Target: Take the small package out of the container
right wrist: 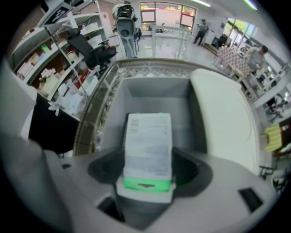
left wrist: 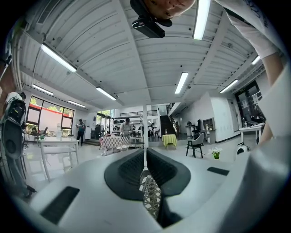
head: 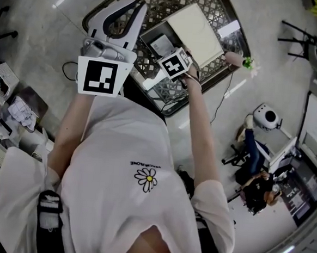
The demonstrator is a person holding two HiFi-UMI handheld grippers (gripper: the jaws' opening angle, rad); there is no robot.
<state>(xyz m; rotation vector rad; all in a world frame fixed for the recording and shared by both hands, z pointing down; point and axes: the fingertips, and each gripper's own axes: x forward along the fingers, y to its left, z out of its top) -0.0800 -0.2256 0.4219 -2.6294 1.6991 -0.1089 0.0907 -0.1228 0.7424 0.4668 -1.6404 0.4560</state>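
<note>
The small package is a flat white box with a green band. My right gripper is shut on its near end and holds it above the open grey container, whose cream lid stands folded back on the right. In the head view the package sits just beyond the right gripper, over the container and beside its lid. My left gripper is raised at the left of the container, shut and holding nothing. In its own view the left gripper points out across the room.
The container rests on a round lattice-topped table. A pink object with a small flower lies at the table's right edge. Shelves with clutter stand at the left. A white device and a seated person are on the floor to the right.
</note>
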